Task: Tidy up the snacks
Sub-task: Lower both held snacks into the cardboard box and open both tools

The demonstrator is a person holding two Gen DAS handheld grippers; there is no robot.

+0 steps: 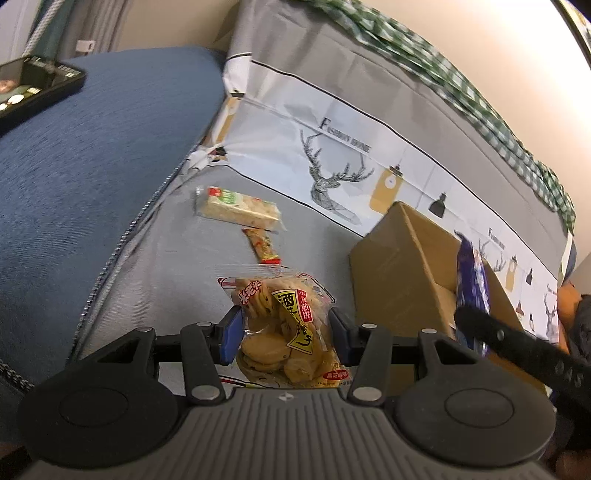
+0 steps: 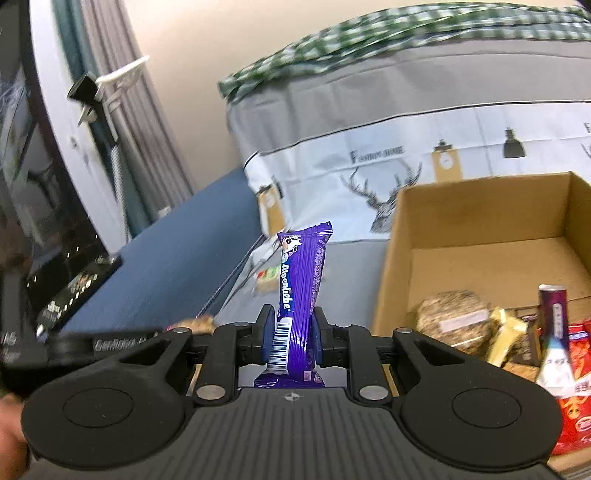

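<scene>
My left claw (image 1: 284,332) is clamped on the clear bag of crackers (image 1: 284,328), up off the grey sofa seat (image 1: 155,273). My right claw (image 2: 291,332) pinches the purple Alpenliebe stick (image 2: 299,295) upright, just left of the open cardboard box (image 2: 480,221) with snacks already inside.

A purple Alpenliebe candy pack (image 2: 301,295) with white lettering and a white barcode panel. A clear bag of golden-brown rice crackers (image 1: 286,328) carrying yellow and red labels. A plain brown cardboard box (image 2: 480,229). A grey sofa cover (image 1: 332,155) with a white band printed with deer heads, mustard clipboards and black lamps. A green-and-white checked cloth (image 2: 369,33) on top. A dark blue cushion (image 1: 92,147). The tool (image 1: 286,330) is black with blue pads (image 1: 232,332).
</scene>
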